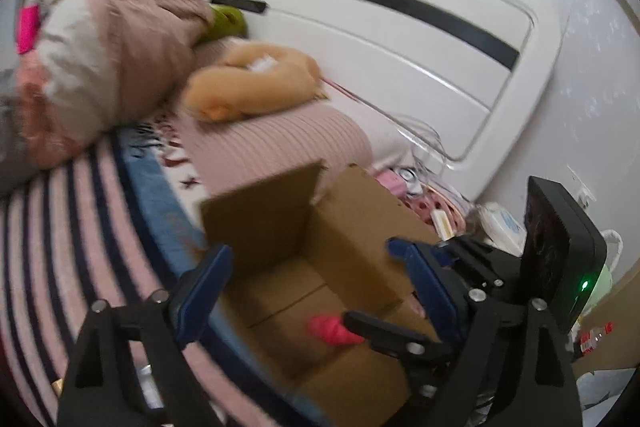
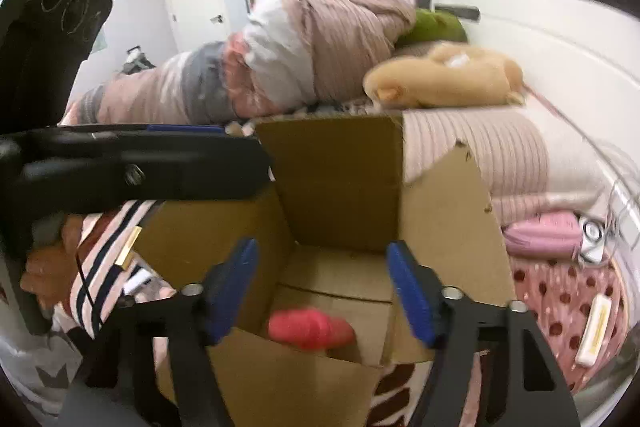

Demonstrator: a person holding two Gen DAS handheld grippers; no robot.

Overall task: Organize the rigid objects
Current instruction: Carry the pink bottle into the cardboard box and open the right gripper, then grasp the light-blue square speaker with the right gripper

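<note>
The cardboard box (image 2: pixel 340 227) sits open on the bed, centre of both views. One pink object (image 2: pixel 310 329), blurred and hard to identify, lies on the box floor at lower centre. The right gripper (image 2: pixel 322 291) is spread wide and empty above it. The left gripper (image 1: pixel 308 287) is likewise spread and empty. Judged status: one item stowed; a cream bar (image 2: pixel 594 331) at lower right may remain.
</note>
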